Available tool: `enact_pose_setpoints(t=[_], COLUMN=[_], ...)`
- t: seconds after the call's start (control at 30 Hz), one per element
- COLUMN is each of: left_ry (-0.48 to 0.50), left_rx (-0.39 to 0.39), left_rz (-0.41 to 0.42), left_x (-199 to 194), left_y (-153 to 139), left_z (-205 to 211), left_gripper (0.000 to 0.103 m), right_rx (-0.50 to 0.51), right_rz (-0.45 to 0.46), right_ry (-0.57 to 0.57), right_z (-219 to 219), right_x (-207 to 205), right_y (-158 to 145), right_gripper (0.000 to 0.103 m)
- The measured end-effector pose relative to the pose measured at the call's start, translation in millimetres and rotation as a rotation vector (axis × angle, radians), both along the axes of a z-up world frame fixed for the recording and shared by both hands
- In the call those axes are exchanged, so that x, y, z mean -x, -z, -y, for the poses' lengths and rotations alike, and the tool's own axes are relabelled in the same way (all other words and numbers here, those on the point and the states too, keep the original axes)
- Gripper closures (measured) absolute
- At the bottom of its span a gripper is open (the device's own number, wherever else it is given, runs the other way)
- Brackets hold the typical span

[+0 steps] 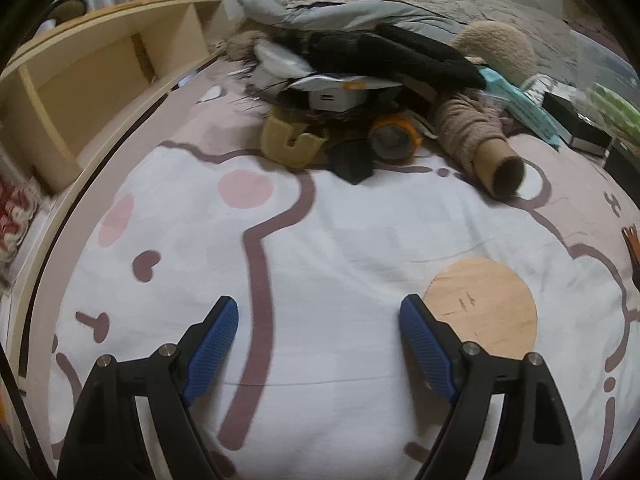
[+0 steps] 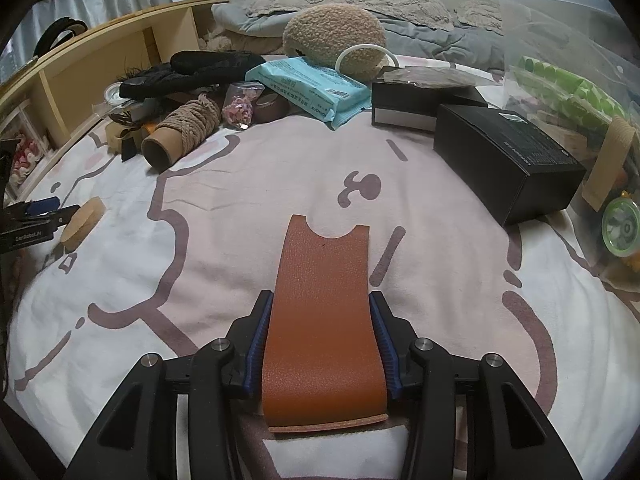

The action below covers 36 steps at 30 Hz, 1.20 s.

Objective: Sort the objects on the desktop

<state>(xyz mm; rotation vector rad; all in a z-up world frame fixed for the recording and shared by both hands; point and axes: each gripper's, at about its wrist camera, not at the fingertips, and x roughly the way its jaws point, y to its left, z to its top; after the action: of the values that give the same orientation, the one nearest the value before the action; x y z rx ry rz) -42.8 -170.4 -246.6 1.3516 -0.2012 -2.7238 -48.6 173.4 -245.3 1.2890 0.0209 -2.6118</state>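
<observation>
From the left wrist camera, the left claw (image 1: 318, 320) stands with its blue pads (image 1: 212, 344) wide apart and nothing between them, over a white and pink cartoon bedsheet (image 1: 340, 232). A round wooden disc (image 1: 484, 308) lies flat on the sheet just beside the right-hand pad, partly behind it. Well ahead of the claw sits a heap of clutter: a cardboard tube wrapped in cord (image 1: 480, 144), an orange tape roll (image 1: 394, 136) and a black garment (image 1: 384, 56) on top.

From the right wrist camera, the right claw (image 2: 320, 336) is clamped on a brown leather strip (image 2: 324, 300), its pads pressing both long edges; the strip reaches forward past the fingertips. Ahead to the right lies a black box (image 2: 508, 152); ahead past the strip's end, a blue wipes pack (image 2: 308, 88). Far left, the disc (image 2: 82, 224) rests just beside the other claw's tips.
</observation>
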Motion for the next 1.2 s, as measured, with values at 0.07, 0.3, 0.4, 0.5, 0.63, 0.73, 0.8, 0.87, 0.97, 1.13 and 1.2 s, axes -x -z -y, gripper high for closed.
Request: enact_pose_setpoints(t=[0.07,0.3,0.4,0.5,0.63,0.73,0.8,0.87,0.97,1.13,1.2], left_ry=[0.039,0.171,0.214,0.267,0.280,0.250,0.228,0.222,0.247,0.375,0.420], left_rx=[0.000,-0.005,-0.045,-0.077,-0.056,-0.092,-0.092,-0.094,-0.116,-0.200,-0.226], left_rz=[0.000,0.014,0.043,0.066,0.069,0.087,0.069,0.061,0.043,0.028,0.047], left_x=[0,4,10,13,11,9,5,-3,-13,-20,-17], left_y=[0,-4,-5,-4,-6,-13,-22,-31,-50,-67,-63], left_z=[-7,-36,-50,-69,-80,-72,-66,-60,-61,-86,-100], left_gripper=[0.020,0.020,0.020,0.020,0.019,0.019,0.019,0.019,0.019,0.018,0.019], right_rx=[-0.003,-0.007,-0.006,-0.002,0.003,0.009,0.011,0.011,0.013,0.012,0.013], right_rz=[-0.001,-0.002,-0.003,-0.004,-0.007,-0.008,-0.009,-0.010,-0.010,-0.010,-0.010], right_ry=[0.000,0.000,0.000,0.000,-0.001,-0.002,-0.003,-0.003,-0.003,-0.003,-0.003], right_z=[1,2,2,2,1,1,0,0,0,0,0], right_x=[0,0,0,0,0,0,0,0,0,0,0], right_y=[0,0,0,1,1,2,2,2,2,2,2], right_gripper=[0.056,0.056,0.056,0.055,0.055,0.055,0.055,0.055,0.054,0.054,0.054])
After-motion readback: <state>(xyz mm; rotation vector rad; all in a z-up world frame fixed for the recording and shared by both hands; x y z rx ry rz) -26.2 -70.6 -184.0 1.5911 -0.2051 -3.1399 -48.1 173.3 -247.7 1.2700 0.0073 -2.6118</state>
